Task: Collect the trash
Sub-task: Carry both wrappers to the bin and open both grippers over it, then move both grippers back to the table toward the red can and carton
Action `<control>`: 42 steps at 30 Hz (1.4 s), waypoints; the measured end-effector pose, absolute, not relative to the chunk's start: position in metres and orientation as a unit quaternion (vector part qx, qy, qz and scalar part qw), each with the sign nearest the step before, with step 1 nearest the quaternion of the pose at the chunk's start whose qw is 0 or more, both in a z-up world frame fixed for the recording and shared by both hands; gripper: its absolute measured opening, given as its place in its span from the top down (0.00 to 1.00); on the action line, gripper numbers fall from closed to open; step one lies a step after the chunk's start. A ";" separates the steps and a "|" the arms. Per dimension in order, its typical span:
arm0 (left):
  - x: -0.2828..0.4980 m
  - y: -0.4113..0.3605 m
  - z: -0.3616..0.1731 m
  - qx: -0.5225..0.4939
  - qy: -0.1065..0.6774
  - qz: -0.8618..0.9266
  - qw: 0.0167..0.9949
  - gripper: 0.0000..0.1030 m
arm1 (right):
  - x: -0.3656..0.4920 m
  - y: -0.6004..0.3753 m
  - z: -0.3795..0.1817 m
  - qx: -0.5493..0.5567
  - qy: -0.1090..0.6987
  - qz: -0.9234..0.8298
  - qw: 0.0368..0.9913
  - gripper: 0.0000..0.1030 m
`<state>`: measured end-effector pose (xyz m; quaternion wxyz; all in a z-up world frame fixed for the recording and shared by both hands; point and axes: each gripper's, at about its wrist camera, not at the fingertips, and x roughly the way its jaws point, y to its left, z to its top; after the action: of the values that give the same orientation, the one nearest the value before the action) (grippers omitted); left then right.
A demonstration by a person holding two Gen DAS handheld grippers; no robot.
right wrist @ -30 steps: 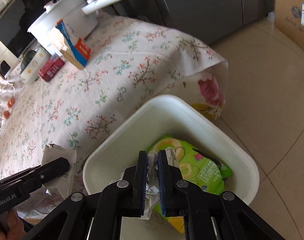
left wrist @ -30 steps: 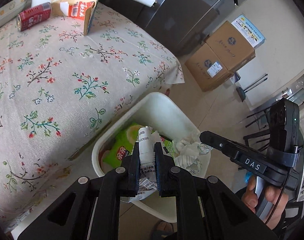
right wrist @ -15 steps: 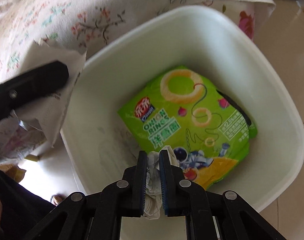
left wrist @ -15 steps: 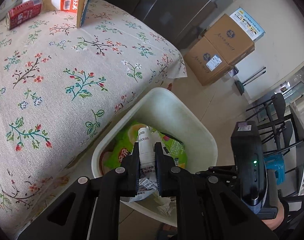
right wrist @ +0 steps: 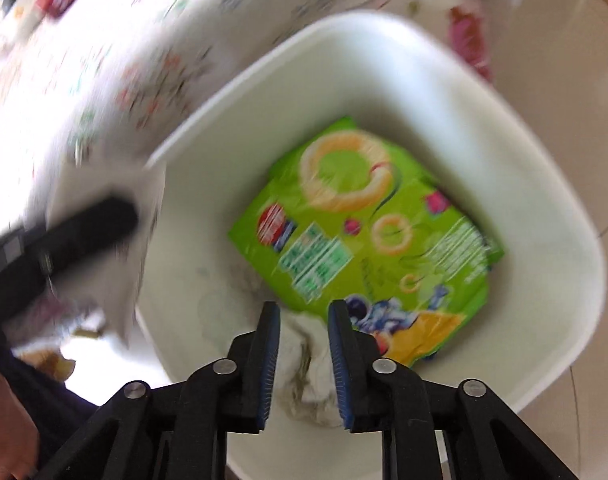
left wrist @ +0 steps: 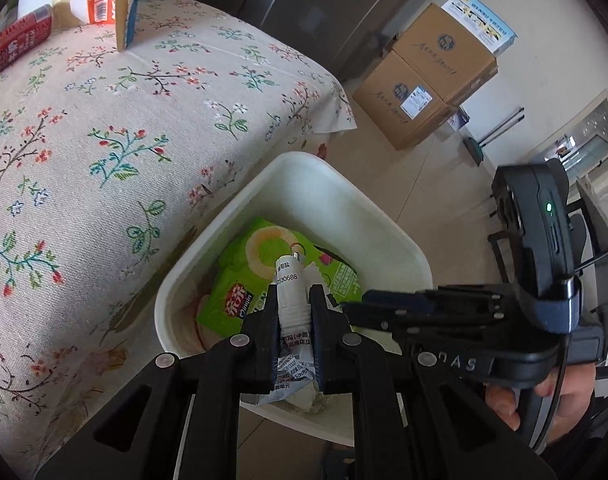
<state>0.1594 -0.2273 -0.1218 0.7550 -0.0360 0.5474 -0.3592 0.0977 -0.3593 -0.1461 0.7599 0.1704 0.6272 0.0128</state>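
Jaws over bin (right wrist: 563,220), table (left wrist: 84,140) beside

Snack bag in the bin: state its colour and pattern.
The snack bag is bright green with pale yellow onion rings printed on it; clearest in the right wrist view.

Both cameras ride just behind their claws and look steeply down from close above the white bin (left wrist: 383,220) (right wrist: 543,208) beside the desk (left wrist: 104,140) corner, sharing its green snack bag (left wrist: 244,280) (right wrist: 363,232), the left view taking in more desk and floor.
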 end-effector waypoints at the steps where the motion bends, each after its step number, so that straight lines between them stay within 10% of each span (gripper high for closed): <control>1: 0.156 -0.232 -0.124 -0.029 0.551 -0.366 0.750 0.86 | 0.098 -0.365 -0.144 0.177 0.620 0.004 0.764 0.73; 7: 0.141 -0.255 -0.139 0.015 0.565 -0.376 0.735 0.85 | 0.100 -0.377 -0.135 0.198 0.602 -0.015 0.774 0.71; 11: 0.149 -0.254 -0.167 0.013 0.608 -0.333 0.721 0.57 | 0.099 -0.375 -0.133 0.201 0.598 -0.016 0.776 0.67; 42: 0.190 -0.177 -0.092 -0.053 0.529 -0.239 0.813 0.56 | 0.105 -0.363 -0.120 0.180 0.564 -0.009 0.806 0.51</control>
<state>0.1902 -0.1768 -0.0918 0.8128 -0.0530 0.5287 -0.2388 0.1053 -0.3630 -0.1197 0.8058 0.1801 0.5641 -0.0090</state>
